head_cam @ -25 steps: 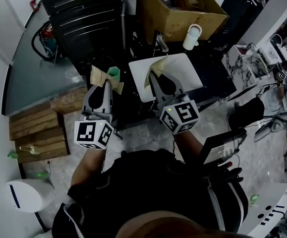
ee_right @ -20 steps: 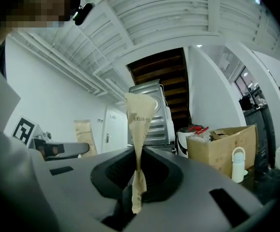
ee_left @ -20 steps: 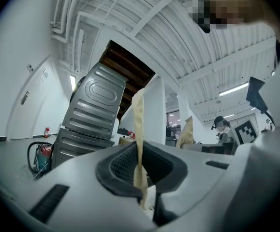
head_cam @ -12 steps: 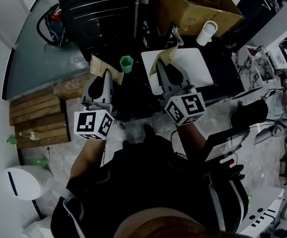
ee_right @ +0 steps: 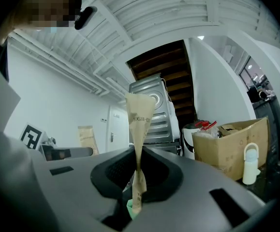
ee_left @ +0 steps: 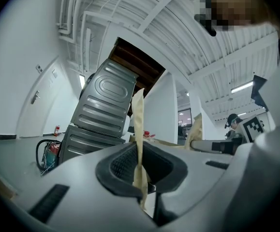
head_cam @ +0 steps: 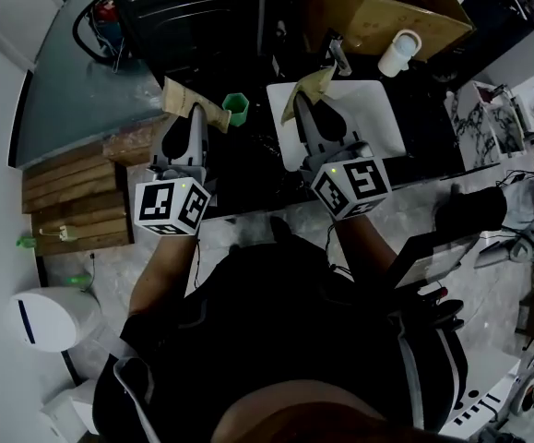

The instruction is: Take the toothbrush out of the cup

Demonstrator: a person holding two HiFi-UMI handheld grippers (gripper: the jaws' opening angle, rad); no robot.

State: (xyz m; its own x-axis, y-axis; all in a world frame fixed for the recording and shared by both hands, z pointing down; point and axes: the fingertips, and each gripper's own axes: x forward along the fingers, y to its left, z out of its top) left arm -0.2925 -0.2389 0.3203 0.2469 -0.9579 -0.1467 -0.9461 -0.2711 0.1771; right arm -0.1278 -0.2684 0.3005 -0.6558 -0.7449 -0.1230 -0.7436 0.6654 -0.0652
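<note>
Green cup (head_cam: 236, 109) now shows clear of paper strip (head_cam: 182, 98) in the left gripper (head_cam: 195, 111).

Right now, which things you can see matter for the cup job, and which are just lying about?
Job: green cup; left hand-held gripper and right hand-held gripper, each shut on a paper strip. No toothbrush visible.
Lying about: cardboard box, white bottle, white tray, wooden pallet.

free: gap between cup (head_cam: 237, 109) and white tray (head_cam: 370, 118) | blocked: cardboard box (head_cam: 377, 9) behind
</note>
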